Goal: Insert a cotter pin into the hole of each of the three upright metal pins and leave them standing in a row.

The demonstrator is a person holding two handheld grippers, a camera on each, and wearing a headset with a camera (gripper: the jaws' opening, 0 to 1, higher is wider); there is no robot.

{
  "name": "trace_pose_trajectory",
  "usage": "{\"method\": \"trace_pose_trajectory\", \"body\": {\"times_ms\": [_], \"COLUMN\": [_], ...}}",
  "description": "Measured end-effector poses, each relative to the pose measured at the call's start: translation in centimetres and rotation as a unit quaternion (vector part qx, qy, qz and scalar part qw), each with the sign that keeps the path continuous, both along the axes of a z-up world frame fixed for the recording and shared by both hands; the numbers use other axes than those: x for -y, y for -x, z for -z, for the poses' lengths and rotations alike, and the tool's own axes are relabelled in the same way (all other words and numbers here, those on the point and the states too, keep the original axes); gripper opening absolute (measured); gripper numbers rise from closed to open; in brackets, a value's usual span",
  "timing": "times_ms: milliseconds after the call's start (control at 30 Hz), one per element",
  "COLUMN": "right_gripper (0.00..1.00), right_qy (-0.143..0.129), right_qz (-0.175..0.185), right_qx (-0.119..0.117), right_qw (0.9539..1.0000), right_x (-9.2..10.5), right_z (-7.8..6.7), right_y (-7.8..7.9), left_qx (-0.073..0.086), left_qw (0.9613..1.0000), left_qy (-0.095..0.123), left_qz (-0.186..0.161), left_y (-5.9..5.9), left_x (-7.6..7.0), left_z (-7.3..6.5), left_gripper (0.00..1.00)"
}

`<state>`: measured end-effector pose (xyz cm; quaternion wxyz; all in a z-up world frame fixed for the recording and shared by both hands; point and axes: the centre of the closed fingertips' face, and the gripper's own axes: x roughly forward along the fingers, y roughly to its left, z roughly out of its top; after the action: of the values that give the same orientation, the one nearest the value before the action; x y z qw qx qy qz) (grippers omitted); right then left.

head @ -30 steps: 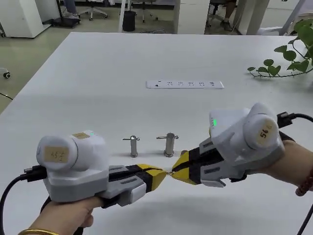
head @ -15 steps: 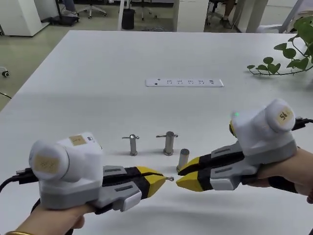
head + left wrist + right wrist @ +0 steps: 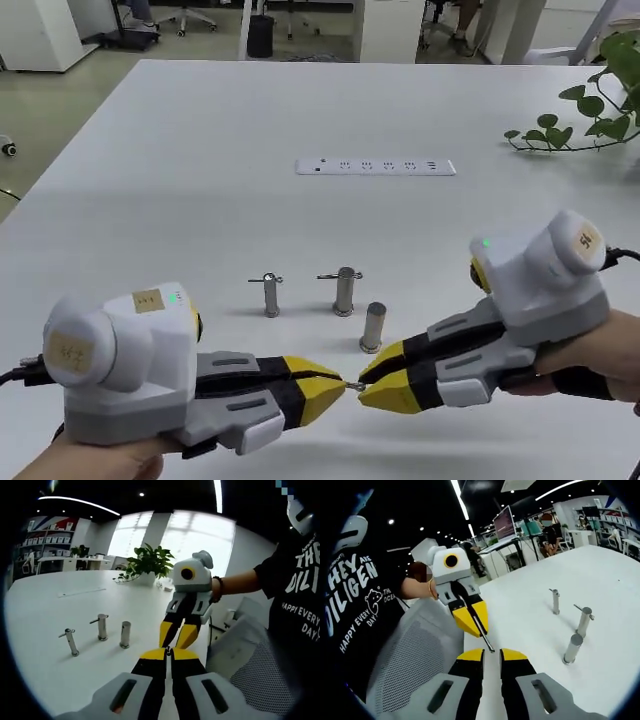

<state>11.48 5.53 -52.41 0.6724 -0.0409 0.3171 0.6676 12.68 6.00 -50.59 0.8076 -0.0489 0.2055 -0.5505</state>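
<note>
Three upright metal pins stand in a row on the white table (image 3: pixel 200 180). The left pin (image 3: pixel 271 295) and the middle pin (image 3: pixel 344 291) each carry a cotter pin through the top. The right pin (image 3: pixel 373 327) has a bare top. My left gripper (image 3: pixel 338 385) is shut on a thin cotter pin (image 3: pixel 484 636) that juts from its yellow tips. My right gripper (image 3: pixel 365 385) faces it tip to tip, jaws slightly parted, with the cotter pin's free end at their gap. Both hover in front of the right pin (image 3: pixel 125 634).
A white power strip (image 3: pixel 375 167) lies further back at the table's middle. A leafy plant (image 3: pixel 590 110) trails over the far right corner. A person's hand (image 3: pixel 600 350) holds the right gripper. Bare tabletop lies on all sides of the pins.
The right gripper pulled back to the right, uncovering the bare third pin, then came in lower to meet the left gripper's tip again. The left gripper still holds the cotter pin.
</note>
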Motion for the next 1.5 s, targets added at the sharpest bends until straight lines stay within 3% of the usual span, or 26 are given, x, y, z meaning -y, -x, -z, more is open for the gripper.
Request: {"method": "trace_pose_trajectory", "body": {"times_ms": [167,533,767,1100,1400,1500], "right_gripper": [0.06,0.00,0.00,0.00,0.00,0.00], "right_qy": [-0.013,-0.005,0.015,0.061,0.103,0.111], "right_qz": [-0.007,-0.028,-0.063,-0.094,-0.080,-0.065], "right_qx": [-0.010,-0.007,0.037,0.108,0.146,0.146], "right_qw": [0.9998,0.9996,0.9972,0.9878,0.9807,0.9809], "right_x": [-0.4,-0.1,0.2,0.4,1.7,2.4], "right_z": [-0.2,0.3,0.7,1.2,1.7,1.8], "right_y": [0.6,0.9,1.1,0.7,-1.1,-1.9], "left_qx": [-0.001,-0.008,-0.016,-0.002,0.017,0.022], "left_qw": [0.9999,0.9995,0.9993,0.9997,0.9993,0.9988], "left_qy": [0.009,0.016,0.013,-0.011,-0.028,-0.030], "left_qz": [0.013,0.026,0.030,0.021,-0.019,-0.031], "left_y": [0.6,1.2,1.4,0.8,-0.8,-1.2], "left_x": [0.3,0.6,0.8,0.9,0.3,0.0], "left_z": [-0.2,-0.2,0.1,0.6,0.9,1.0], "left_gripper": [0.00,0.00,0.00,0.02,0.03,0.05]}}
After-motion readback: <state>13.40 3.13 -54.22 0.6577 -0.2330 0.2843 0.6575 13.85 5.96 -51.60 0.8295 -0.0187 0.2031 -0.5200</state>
